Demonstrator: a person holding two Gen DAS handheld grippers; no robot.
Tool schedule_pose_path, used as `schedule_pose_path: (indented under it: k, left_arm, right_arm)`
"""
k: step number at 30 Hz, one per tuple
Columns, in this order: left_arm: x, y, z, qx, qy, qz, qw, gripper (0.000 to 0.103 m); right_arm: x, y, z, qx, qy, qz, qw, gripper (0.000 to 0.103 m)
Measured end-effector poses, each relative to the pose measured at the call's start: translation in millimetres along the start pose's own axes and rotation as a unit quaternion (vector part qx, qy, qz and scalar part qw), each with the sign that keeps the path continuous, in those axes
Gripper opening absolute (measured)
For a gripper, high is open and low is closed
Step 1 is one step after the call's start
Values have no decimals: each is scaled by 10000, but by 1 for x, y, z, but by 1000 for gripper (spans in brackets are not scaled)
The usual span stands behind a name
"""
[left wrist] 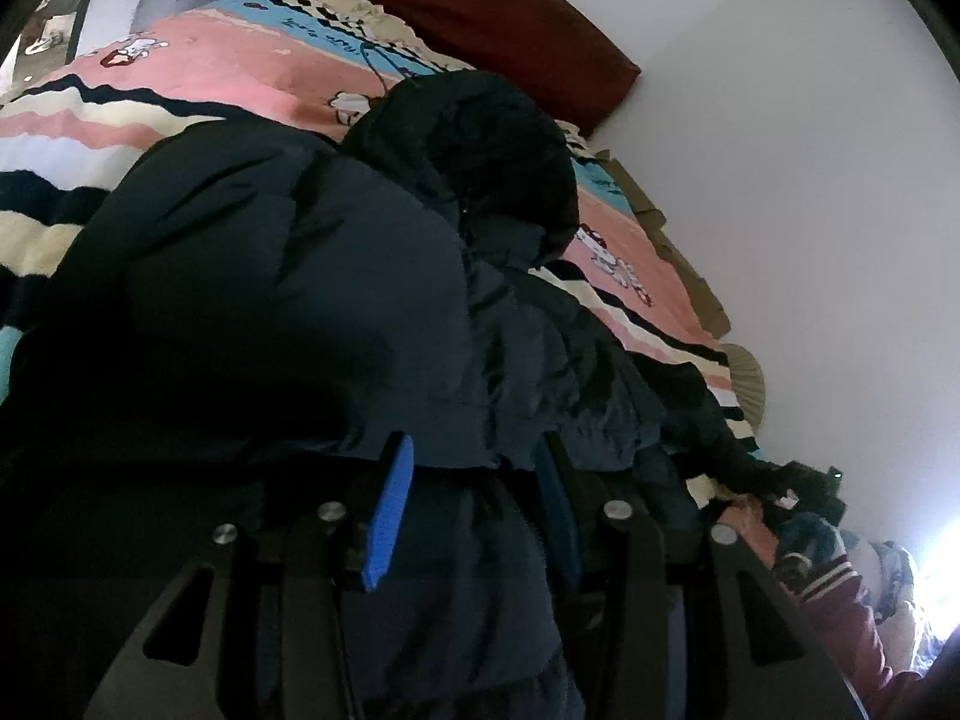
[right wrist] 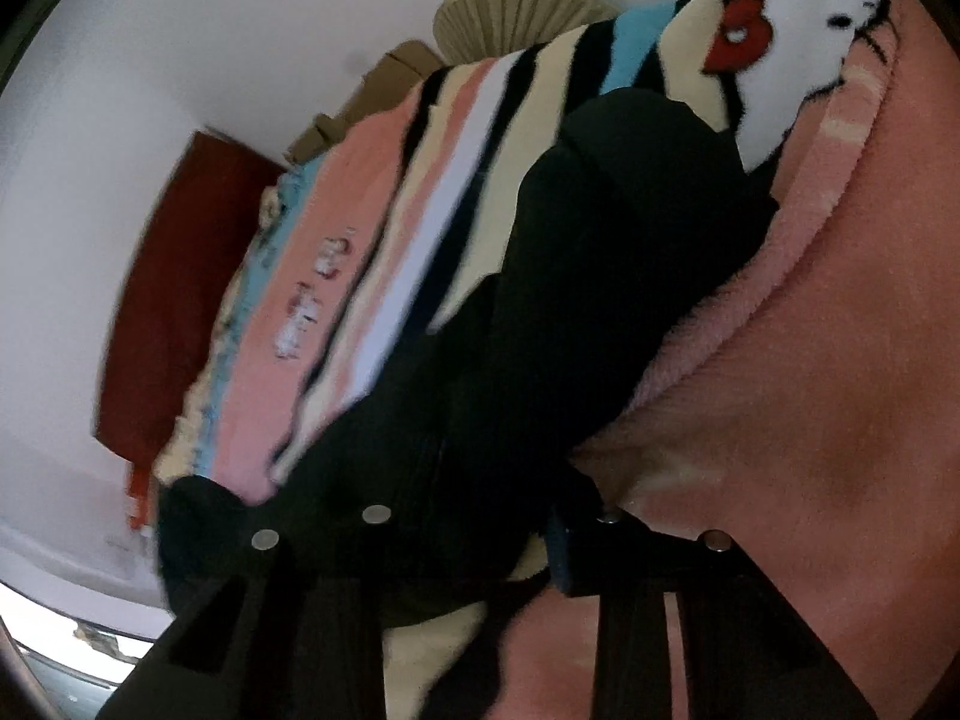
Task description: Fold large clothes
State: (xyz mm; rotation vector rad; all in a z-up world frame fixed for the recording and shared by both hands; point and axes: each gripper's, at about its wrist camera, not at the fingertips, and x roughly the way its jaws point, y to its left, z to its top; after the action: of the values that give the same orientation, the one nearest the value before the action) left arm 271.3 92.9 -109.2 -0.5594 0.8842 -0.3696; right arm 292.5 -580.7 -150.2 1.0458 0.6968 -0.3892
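Observation:
A dark navy puffer jacket (left wrist: 288,300) with a black hood (left wrist: 480,150) lies on the patterned bed blanket (left wrist: 198,72). My left gripper (left wrist: 474,480) sits at the jacket's near edge, its blue-padded fingers (left wrist: 390,510) spread wide with jacket fabric bulging between them. In the right wrist view a black sleeve (right wrist: 600,276) runs across the blanket (right wrist: 810,390). My right gripper (right wrist: 474,522) straddles the sleeve's near end; the dark fabric hides how far the jaws are closed.
A dark red headboard (left wrist: 492,12) stands against the white wall (left wrist: 780,180). A folded fan (right wrist: 516,12) lies at the bed's edge. Other clothes (left wrist: 840,588) are piled at the lower right.

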Motion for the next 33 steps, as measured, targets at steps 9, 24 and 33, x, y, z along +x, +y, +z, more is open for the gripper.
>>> schedule_pose_path:
  k: [9,24,33]
  left_arm:
    - [7,-5,-2,48,45,-43,10000,41]
    - [9,1,-2,-16,51,42,10000,41]
    - [14,5,-2,2,111,115,9999,41]
  right_arm:
    - [-9,-3,-15,190,297,398,9986,33]
    - [4,-14,-27,203,246,-4,9995,35]
    - [26,24,6,-89,145,-22,9999,30]
